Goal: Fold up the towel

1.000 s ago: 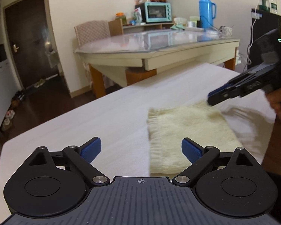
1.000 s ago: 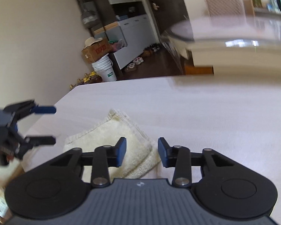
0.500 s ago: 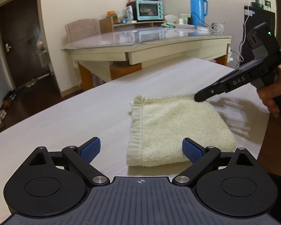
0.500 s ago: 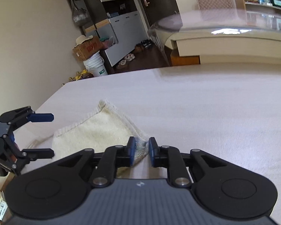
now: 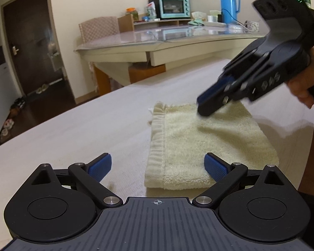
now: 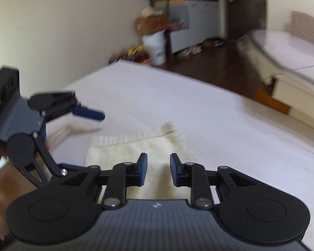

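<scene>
A cream towel (image 5: 209,140) lies folded flat on the white table (image 5: 94,129); it also shows in the right wrist view (image 6: 148,146). My left gripper (image 5: 158,167) is open and empty, low at the towel's near edge. It shows from the side in the right wrist view (image 6: 73,138). My right gripper (image 6: 157,170) is open a little and empty, hovering above the towel. In the left wrist view it (image 5: 207,104) points down over the towel's far part.
A glass-topped dining table (image 5: 167,37) stands beyond, with an oven (image 5: 171,7) and a blue flask (image 5: 228,4) behind it. A chair (image 5: 98,29) is at its far side. A white bucket (image 6: 155,48) and boxes sit on the dark floor.
My right gripper let go of the towel's corner, opened a little, rose and swung over the towel. The towel now lies flat. My left gripper stayed open.
</scene>
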`<state>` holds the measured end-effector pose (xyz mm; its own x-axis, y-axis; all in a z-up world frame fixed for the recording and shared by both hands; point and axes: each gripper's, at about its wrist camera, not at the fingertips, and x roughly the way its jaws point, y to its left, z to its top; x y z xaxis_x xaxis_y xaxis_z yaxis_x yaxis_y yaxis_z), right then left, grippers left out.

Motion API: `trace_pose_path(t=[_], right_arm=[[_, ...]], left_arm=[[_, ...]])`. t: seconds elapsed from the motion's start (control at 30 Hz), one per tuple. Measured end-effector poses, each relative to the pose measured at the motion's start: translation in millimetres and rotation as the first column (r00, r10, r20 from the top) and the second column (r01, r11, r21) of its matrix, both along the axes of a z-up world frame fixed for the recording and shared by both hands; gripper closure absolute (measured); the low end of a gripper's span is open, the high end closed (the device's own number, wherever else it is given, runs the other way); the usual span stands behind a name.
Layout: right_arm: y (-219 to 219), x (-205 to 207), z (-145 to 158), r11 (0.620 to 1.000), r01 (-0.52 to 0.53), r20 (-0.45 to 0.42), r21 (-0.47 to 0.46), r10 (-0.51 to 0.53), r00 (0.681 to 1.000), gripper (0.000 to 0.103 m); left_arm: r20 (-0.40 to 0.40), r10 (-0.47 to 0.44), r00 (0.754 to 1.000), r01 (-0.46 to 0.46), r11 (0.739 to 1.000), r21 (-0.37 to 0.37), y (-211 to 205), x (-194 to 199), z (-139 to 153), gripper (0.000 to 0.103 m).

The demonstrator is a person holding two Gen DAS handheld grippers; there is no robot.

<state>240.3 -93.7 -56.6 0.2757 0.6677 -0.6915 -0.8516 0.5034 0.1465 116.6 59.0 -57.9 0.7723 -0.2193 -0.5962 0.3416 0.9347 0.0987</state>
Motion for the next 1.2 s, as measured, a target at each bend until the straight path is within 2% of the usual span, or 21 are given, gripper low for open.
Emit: trace_pose_path(t=[0.23, 0.43, 0.5, 0.6, 0.63, 0.77, 0.87, 1.0, 1.07, 1.2], right_arm=[[5.5, 19.5, -8.4, 0.999, 0.023, -0.087, 0.027, -0.020, 0.996, 0.077], [-1.1, 31.2, -9.3, 0.994, 0.082, -0.196, 0.076, -0.066, 0.978, 0.077], [-0.4, 31.6, -8.2, 0.993, 0.088, -0.201, 0.076, -0.071, 0.977, 0.075], [1.5, 26.7, -1.5, 0.991, 0.088, -0.171, 0.100, -0.070, 0.983, 0.060], [0.7, 25.9, 0.5, 0.990, 0.088, -0.166, 0.109, -0.069, 0.984, 0.059], [6.7, 22.0, 5.3, 0.990, 0.060, -0.140, 0.130, -0.041, 0.989, 0.059], [18.6, 21.3, -1.0, 0.993, 0.019, -0.149, 0.116, -0.001, 0.989, 0.059], [23.9, 26.5, -13.4, 0.994, 0.010, -0.162, 0.107, 0.007, 0.987, 0.060], [22.2, 31.4, -15.3, 0.992, 0.026, -0.174, 0.121, -0.005, 0.985, 0.064], [22.0, 36.0, -15.6, 0.993, 0.024, -0.178, 0.117, -0.003, 0.984, 0.065]], left_arm=[[-0.002, 0.001, 1.000, -0.001, 1.000, 0.003, 0.2, -2.0, 0.5, 0.003], [-0.001, 0.013, 1.000, -0.013, 1.000, 0.001, -0.7, -4.4, -0.6, 0.003], [0.000, 0.021, 1.000, -0.021, 1.000, -0.002, -1.7, -4.8, -0.1, 0.003], [0.020, 0.026, 0.999, -0.026, 1.000, -0.002, -2.4, -11.3, 6.1, 0.003], [0.027, 0.027, 0.999, -0.027, 1.000, -0.002, -2.7, -13.5, 8.2, 0.003], [0.049, 0.010, 0.999, -0.009, 0.999, -0.033, -4.4, -23.9, 17.6, 0.003], [0.034, -0.033, 0.999, 0.035, 0.997, -0.066, -9.3, -29.0, 19.2, 0.003], [0.018, -0.085, 0.996, 0.086, 0.994, -0.070, -19.8, -32.2, 14.6, 0.003], [0.006, -0.095, 0.995, 0.096, 0.993, -0.067, -24.0, -30.8, 10.1, 0.003], [-0.009, -0.102, 0.995, 0.101, 0.993, -0.068, -28.1, -28.3, 3.3, 0.003]])
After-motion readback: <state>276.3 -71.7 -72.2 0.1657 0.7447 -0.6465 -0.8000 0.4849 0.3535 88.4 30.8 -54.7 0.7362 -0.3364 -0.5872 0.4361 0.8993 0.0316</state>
